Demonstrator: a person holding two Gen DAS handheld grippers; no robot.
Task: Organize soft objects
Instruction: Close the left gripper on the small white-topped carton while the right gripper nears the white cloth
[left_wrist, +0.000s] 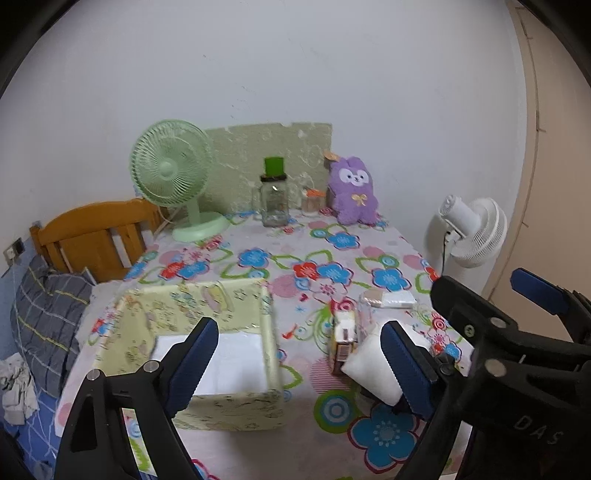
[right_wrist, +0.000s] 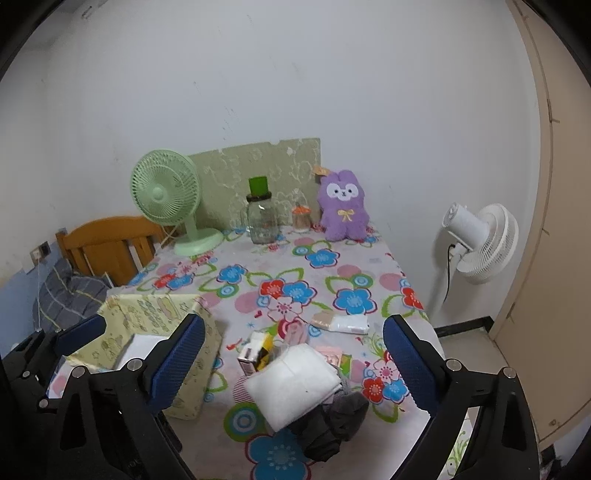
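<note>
Left gripper (left_wrist: 299, 363) jaws wide, nothing between the blue pads, hovering over the near end of the table. Its left pad sits in front of the pale yellow fabric box (left_wrist: 236, 410), its right pad in front of the folded white cloth (left_wrist: 369, 373). Right gripper (right_wrist: 293, 362) also spread wide, nothing gripped; the white cloth (right_wrist: 295, 384) lies on the table between its pads, not touched as far as the view shows. Each gripper shows at the edge of the other's view.

Near zone, right wrist view: white cloth folded into a thick pad, partly overlapping a dark grey crumpled garment (right_wrist: 332, 421) at its near right. Just behind the cloth: a small carton (right_wrist: 255, 354), upright, and some pink and green flat bits, too small to tell. Fabric box (right_wrist: 155, 332) to the left, open top, white sheet or liner inside.

Mid table: flat clear packet with white and beige contents (right_wrist: 341, 321), lying apart from the pile. Flowered tablecloth (right_wrist: 332, 266) covers the whole top.

Far end: green desk fan (right_wrist: 166, 195) at left, glass jar with green cap (right_wrist: 261, 214), small jar with orange top (right_wrist: 301, 218), purple plush toy (right_wrist: 343, 203) upright against the wall, a green board (right_wrist: 258, 162) behind them all.

Off table: white standing fan (right_wrist: 480, 240) right, wooden headboard (right_wrist: 107, 243) and grey plaid pillow (left_wrist: 48, 321) left.
</note>
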